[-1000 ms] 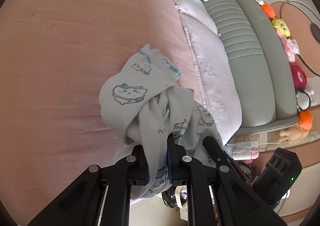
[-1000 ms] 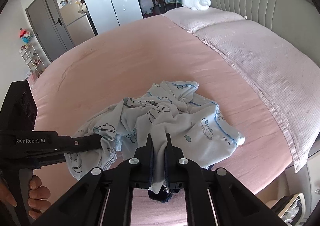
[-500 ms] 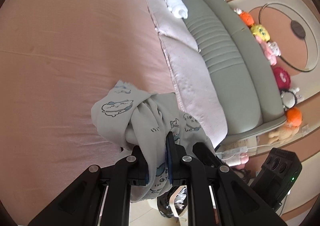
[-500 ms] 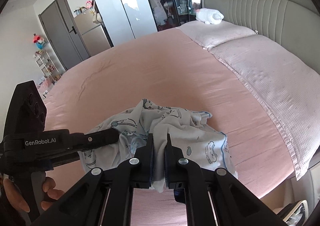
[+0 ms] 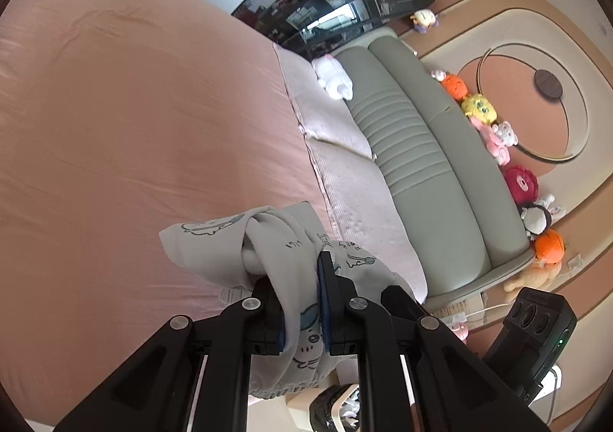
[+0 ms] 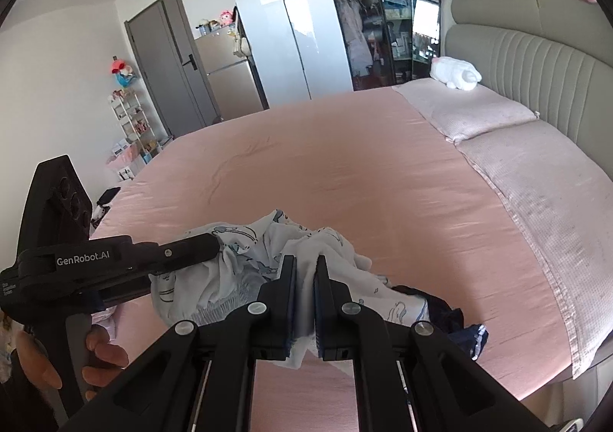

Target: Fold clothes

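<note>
Pink bed (image 6: pixel 345 171), printed garment (image 6: pixel 245 271) pinched between both grippers' jaws

Pink bed (image 6: pixel 345 164), grey padded headboard (image 6: pixel 536 60), white wardrobe (image 6: pixel 283 18), grey door (image 6: pixel 168 64), daylight

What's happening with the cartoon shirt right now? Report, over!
Left gripper shut on cartoon garment. Right gripper shut on it too. Garment bunched, lifted over pink bed, not folded yet. Dark cloth lies underneath at the bed edge.
</note>
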